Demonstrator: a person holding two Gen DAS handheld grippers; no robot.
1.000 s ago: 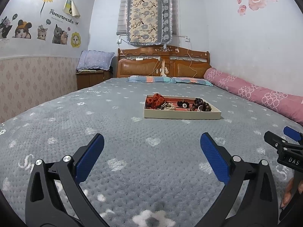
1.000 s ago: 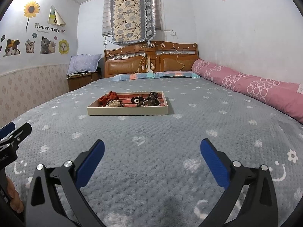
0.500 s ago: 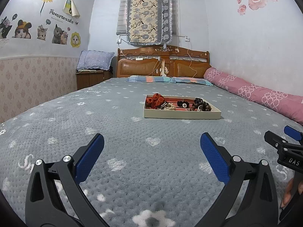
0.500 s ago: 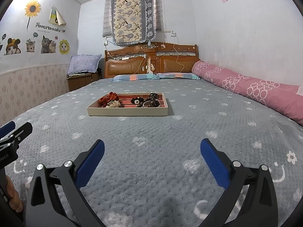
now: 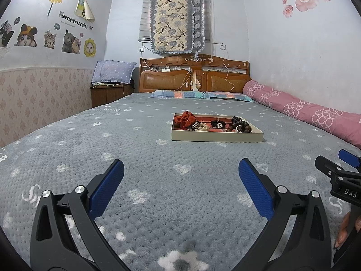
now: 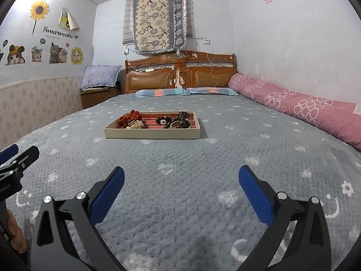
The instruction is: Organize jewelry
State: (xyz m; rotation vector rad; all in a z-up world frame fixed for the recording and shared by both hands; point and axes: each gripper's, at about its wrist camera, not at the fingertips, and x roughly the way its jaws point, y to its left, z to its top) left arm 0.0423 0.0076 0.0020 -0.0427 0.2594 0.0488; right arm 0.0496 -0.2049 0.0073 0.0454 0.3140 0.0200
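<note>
— Jewelry sits in the tray (image 5: 216, 137) out on the bed (image 5: 158, 176), well ahead of us: a red scrunchie (image 5: 185, 120) at its left end, a cream one (image 5: 201, 127) beside it, dark wooden beads (image 5: 241, 124) at the right, and a small black piece (image 5: 218, 124) between.

— How do we expect them to handle?

— We judge all of it light. The scrunchies are soft and will squash, so we pinch them across a fold. The beads look hard and smooth and are probably strung, so they may slip or dangle; we'd take them across the strand, not on a single bead. The tray is shallow and sits on plush fabric, so we'd avoid pressing down on its rim.

— And our grippers?

— Our left gripper (image 5: 180, 176) is spread wide with nothing between its blue pads, low over the bed. Our right gripper (image 6: 181, 177) is likewise released and empty, just beside the left.

— Anything different from a second ago?

— Hardly. In the right wrist view the room has tilted very slightly; the left view matches. The tray and its contents have not moved.
</note>
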